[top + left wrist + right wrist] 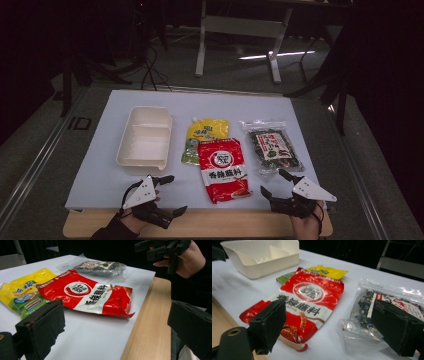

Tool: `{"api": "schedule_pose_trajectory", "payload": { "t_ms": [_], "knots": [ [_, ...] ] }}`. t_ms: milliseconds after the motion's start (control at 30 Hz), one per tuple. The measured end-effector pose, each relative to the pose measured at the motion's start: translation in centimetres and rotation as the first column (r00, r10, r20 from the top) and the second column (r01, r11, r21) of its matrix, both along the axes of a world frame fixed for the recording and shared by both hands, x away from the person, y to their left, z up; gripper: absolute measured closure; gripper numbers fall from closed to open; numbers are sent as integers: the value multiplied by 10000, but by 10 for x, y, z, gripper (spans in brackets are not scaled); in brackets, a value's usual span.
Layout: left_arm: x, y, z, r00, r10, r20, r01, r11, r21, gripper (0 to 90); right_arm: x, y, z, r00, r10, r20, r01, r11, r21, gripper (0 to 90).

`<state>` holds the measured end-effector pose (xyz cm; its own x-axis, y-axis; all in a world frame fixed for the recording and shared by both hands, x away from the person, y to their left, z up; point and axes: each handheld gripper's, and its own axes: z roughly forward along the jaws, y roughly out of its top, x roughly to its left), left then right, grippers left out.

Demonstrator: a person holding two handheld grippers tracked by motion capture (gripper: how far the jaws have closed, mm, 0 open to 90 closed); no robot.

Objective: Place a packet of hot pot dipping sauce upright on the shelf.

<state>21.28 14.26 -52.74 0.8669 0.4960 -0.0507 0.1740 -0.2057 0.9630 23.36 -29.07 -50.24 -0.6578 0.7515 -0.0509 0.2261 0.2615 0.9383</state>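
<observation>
Red packet (223, 168) lies flat on the table (100, 180), overlapping the yellow packet (206, 132) behind it, beside the tray (144, 136). Both tools, left (169, 194) and right (274, 183), hang with jaws apart near it. Thin plastic could slip, or drag the yellow packet along.

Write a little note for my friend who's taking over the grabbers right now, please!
Left gripper: open, nothing held, near the table's front edge in front of the white tray.
Right gripper: open, nothing held, just in front of the clear seaweed bag.
The red packet lies flat in the middle, overlapping the yellow pouch behind it.
The tray's two compartments look bare.
Done: nothing packed or lifted.
Left: probably putting the three packets into the tray; the seaweed bag is nearest the right gripper.
</observation>
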Motion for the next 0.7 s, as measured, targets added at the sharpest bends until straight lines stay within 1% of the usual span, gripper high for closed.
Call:
{"api": "schedule_pose_trajectory", "payload": {
  "t_ms": [33, 133, 200, 300, 400, 533, 633, 700],
  "knots": [
    [0, 0, 0, 10000, 0, 5, 0, 10000, 6, 21, 0, 1, 0, 10000, 5, -90, -6, 10000, -93, 129],
    [0, -1, 0, 10000, -20, 0, 20, 10000, -2, 22, -1, 3, 0, 9999, 24, -156, -28, 9996, -267, 129],
    [0, -1, 0, 10000, -39, 2, 39, 10000, -9, 22, -1, 3, 0, 9999, 15, -113, -18, 9996, -293, 129],
    [-1, -1, 1, 10000, -72, 48, 73, 10000, -36, 21, -3, 1, 3, 9997, -41, 236, 46, 9998, -194, 134],
    [0, -1, 1, 10000, -71, 60, 71, 10000, -44, 21, -4, 1, 6, 9996, -95, 254, 100, 9998, -194, 138],
    [-1, -1, 1, 9999, -92, 94, 93, 10000, -31, 22, -10, 4, 17, 9997, -106, 206, 109, 9999, -119, 149],
    [0, -1, 1, 9999, -78, 68, 78, 10000, -51, 22, -12, 7, 24, 9994, -92, 341, 92, 10000, 8, 154],
    [0, -1, 1, 9999, -93, 37, 94, 9999, -114, 22, -13, 8, 27, 9993, -71, 367, 71, 10000, -7, 154]
  ]
}}
